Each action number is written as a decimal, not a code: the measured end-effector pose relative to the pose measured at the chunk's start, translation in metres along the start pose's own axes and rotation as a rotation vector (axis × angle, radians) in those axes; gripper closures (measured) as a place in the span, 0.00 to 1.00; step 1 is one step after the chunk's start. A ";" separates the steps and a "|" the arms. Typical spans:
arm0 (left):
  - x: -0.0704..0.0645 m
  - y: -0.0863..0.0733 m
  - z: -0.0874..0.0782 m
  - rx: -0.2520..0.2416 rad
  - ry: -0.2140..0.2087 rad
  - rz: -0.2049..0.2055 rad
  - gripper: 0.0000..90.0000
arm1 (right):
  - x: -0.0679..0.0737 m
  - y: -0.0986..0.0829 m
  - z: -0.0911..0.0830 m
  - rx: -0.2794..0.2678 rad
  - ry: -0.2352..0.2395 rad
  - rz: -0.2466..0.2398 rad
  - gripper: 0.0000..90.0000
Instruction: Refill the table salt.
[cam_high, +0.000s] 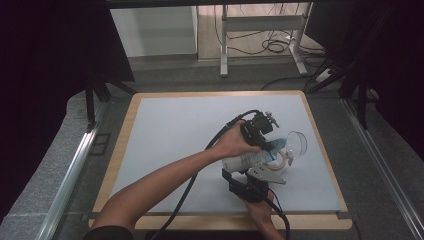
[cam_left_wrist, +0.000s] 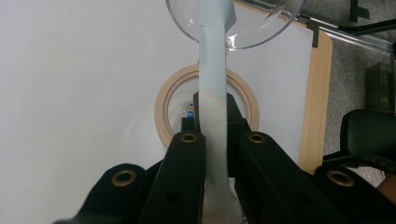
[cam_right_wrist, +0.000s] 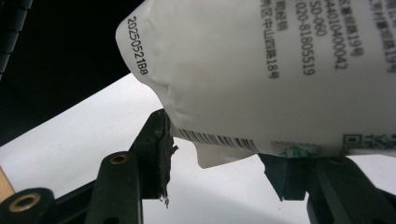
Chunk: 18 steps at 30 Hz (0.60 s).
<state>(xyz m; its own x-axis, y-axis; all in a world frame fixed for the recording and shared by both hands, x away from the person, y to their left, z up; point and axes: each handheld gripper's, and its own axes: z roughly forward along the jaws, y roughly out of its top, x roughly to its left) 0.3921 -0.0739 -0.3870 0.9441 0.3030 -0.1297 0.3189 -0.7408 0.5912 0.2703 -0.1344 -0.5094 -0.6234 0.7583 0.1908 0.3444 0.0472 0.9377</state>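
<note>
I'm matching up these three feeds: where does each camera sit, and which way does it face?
High view: above the person's side, looking forward and down on the table; forearms, left gripper, right gripper.
Left gripper view: along its black jaws, shut on the pouch, over tape roll and clear bowl.
Right gripper view: along its jaws, up at the pouch.
Shared: the pouch.

We see a counter (cam_high: 165, 125) with a pale sheet and a wooden edge. Behind it stands a metal frame (cam_high: 260, 30), and black cables (cam_high: 275, 46) lie on the floor.
</note>
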 end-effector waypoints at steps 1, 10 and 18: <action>0.000 0.000 0.000 0.001 -0.003 0.002 1.00 | 0.000 0.000 0.000 0.000 0.000 0.000 0.53; -0.002 0.007 0.001 0.027 -0.003 0.022 1.00 | 0.004 0.002 0.000 -0.024 -0.037 0.024 0.54; -0.003 0.011 0.001 0.038 -0.005 0.027 1.00 | 0.002 0.005 0.000 -0.035 -0.038 0.028 0.54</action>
<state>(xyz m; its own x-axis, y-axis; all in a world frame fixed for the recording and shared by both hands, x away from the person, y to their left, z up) 0.3934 -0.0840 -0.3810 0.9529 0.2794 -0.1182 0.2960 -0.7708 0.5642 0.2706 -0.1325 -0.5047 -0.5866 0.7831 0.2064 0.3363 0.0036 0.9418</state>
